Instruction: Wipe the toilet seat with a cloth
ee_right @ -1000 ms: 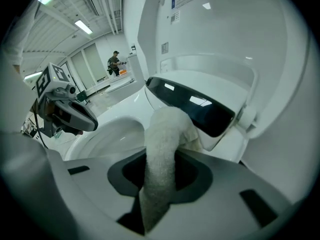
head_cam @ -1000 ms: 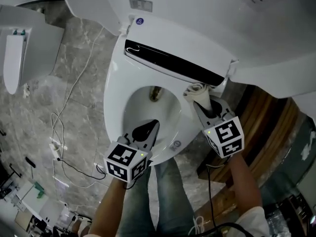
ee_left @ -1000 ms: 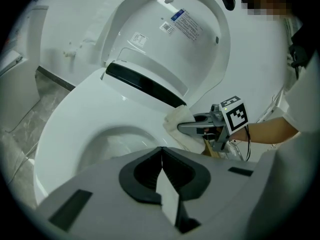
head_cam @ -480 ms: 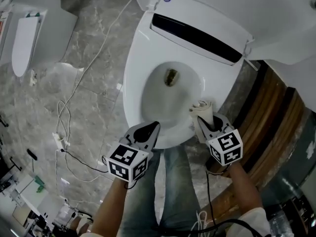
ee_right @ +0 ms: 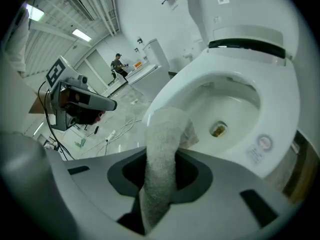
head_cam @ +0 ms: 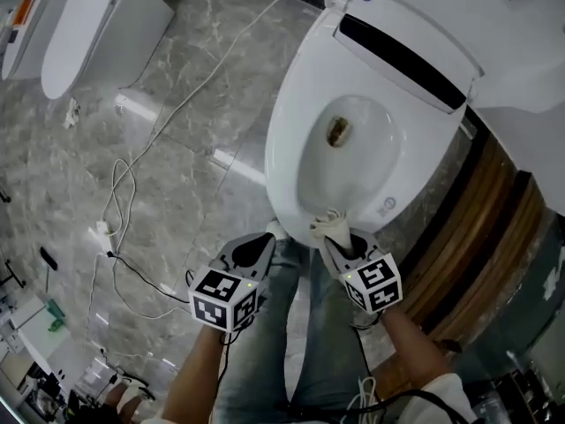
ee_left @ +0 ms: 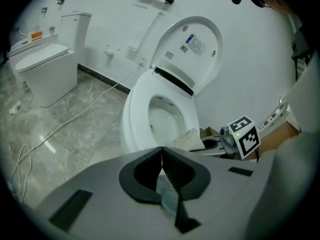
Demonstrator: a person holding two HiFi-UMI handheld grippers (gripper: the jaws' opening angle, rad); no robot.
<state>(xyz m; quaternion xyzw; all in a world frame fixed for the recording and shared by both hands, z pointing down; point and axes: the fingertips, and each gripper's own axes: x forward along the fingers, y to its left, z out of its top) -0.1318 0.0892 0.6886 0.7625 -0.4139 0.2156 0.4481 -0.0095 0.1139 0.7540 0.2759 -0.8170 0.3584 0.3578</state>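
The white toilet seat lies down on the bowl with the lid raised behind it. My right gripper is shut on a rolled beige cloth, whose end lies at the seat's front rim. In the right gripper view the cloth stands up between the jaws, close over the seat. My left gripper hangs short of the bowl's front, left of the right one, shut with nothing in it. In the left gripper view its jaws meet in a thin line, facing the seat.
A second toilet stands at the far left on the grey marble floor. White cables trail across the floor to the left. A wooden platform borders the toilet on the right. The person's jeans are below the grippers.
My right gripper has drawn the cloth from the seat's back right, along its right side, to the front rim. The view has swung, so the toilet now sits upper right. My left gripper stays shut.
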